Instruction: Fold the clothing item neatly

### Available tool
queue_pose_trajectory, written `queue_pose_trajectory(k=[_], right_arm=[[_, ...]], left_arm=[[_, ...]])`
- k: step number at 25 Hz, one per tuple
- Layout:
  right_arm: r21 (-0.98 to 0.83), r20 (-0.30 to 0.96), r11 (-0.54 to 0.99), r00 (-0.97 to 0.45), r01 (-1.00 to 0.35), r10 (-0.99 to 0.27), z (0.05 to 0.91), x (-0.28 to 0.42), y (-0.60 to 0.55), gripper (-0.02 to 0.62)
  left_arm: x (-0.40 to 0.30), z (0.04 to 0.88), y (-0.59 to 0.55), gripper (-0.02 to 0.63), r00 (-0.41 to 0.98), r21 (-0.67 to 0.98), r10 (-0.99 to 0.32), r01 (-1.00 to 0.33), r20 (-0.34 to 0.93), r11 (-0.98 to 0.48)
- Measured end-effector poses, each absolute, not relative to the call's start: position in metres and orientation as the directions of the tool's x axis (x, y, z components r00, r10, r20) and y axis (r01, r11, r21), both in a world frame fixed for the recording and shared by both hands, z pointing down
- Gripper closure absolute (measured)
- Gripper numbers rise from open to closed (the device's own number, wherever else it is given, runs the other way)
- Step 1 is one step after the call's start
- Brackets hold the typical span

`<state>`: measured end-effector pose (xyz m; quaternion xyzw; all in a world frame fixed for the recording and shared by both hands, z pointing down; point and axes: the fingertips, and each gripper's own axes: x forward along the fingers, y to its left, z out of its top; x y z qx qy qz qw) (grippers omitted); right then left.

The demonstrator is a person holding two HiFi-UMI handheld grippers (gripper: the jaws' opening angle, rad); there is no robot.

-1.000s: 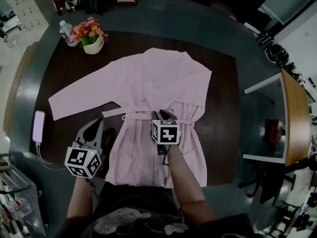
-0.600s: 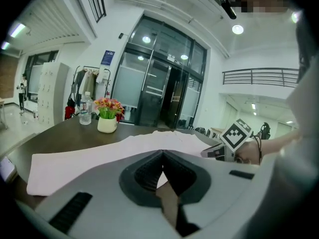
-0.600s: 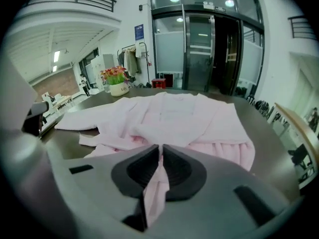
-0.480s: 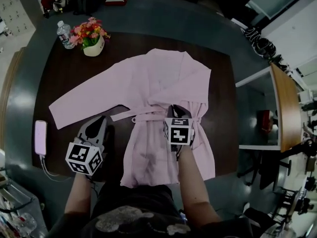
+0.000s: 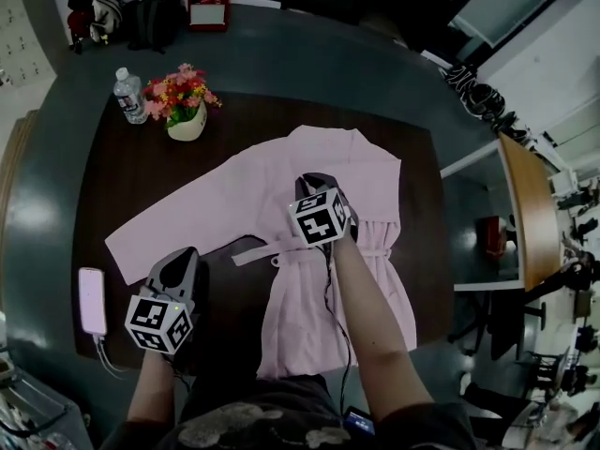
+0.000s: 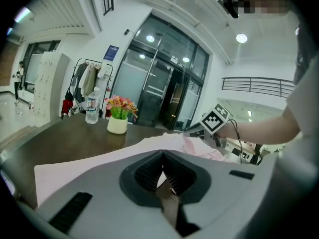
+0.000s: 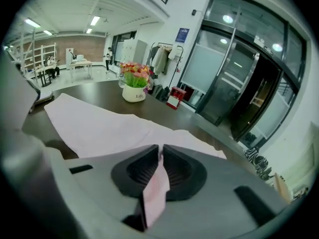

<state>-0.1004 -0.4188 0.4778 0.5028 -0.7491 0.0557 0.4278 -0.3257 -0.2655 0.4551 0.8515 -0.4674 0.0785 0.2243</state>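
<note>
A pink robe (image 5: 319,279) lies spread on the dark table (image 5: 122,195), one sleeve stretched out to the left and its belt across the waist. My right gripper (image 5: 314,184) hovers over the robe's chest. Its jaws have just been closing, and a strip of pink cloth (image 7: 155,190) is pinched between them in the right gripper view (image 7: 160,152). My left gripper (image 5: 187,256) is over bare table left of the robe's skirt, below the sleeve. In the left gripper view (image 6: 162,157) its jaws meet, and I see nothing clearly held. The robe (image 6: 94,158) lies beyond them.
A pot of flowers (image 5: 187,120) and a water bottle (image 5: 128,97) stand at the table's far left corner. A phone (image 5: 92,301) with a cable lies at the near left edge. A wooden desk (image 5: 525,204) stands off to the right.
My right gripper has moved from the robe's waist up to its chest and closed on pink cloth. The skirt's left side has drawn in to the right. The left gripper has shifted a little.
</note>
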Motion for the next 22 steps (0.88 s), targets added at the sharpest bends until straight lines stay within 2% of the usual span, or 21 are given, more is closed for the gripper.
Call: queue_pose_trajectory(k=[4, 7, 10, 12, 16, 19, 22], right_arm=[[0.304, 0.731, 0.568, -0.196, -0.765, -0.654, 0.508, -0.141, -0.434, 0.573], [0.191, 0.712, 0.588, -0.302, -0.786, -0.634, 0.513, -0.168, -0.43, 0.484], [0.087, 0.648, 0.511, -0.341, -0.855, -0.681, 0.499, -0.167, -0.417, 0.485], [0.03, 0.632, 0.414, -0.304, -0.91, -0.713, 0.495, -0.144, -0.402, 0.485], [-0.042, 0.719, 0.302, -0.239, -0.952, -0.653, 0.523, -0.106, -0.366, 0.484], [-0.105, 0.76, 0.363, -0.31, -0.926, -0.571, 0.548, -0.126, -0.351, 0.485], [-0.12, 0.733, 0.445, -0.382, -0.887, -0.563, 0.546, -0.159, -0.341, 0.485]], left_arm=[[-0.335, 0.463, -0.273, 0.596, 0.555, 0.314, -0.749, -0.829, 0.363, -0.462], [-0.337, 0.467, -0.279, 0.595, 0.563, 0.316, -0.74, -0.824, 0.368, -0.47], [-0.338, 0.468, -0.284, 0.596, 0.572, 0.319, -0.734, -0.818, 0.366, -0.479], [-0.339, 0.47, -0.285, 0.595, 0.579, 0.326, -0.73, -0.813, 0.364, -0.482], [-0.339, 0.474, -0.284, 0.597, 0.599, 0.339, -0.709, -0.799, 0.372, -0.498], [-0.338, 0.478, -0.281, 0.595, 0.612, 0.342, -0.695, -0.79, 0.378, -0.509], [-0.337, 0.476, -0.276, 0.595, 0.606, 0.325, -0.701, -0.795, 0.377, -0.512]])
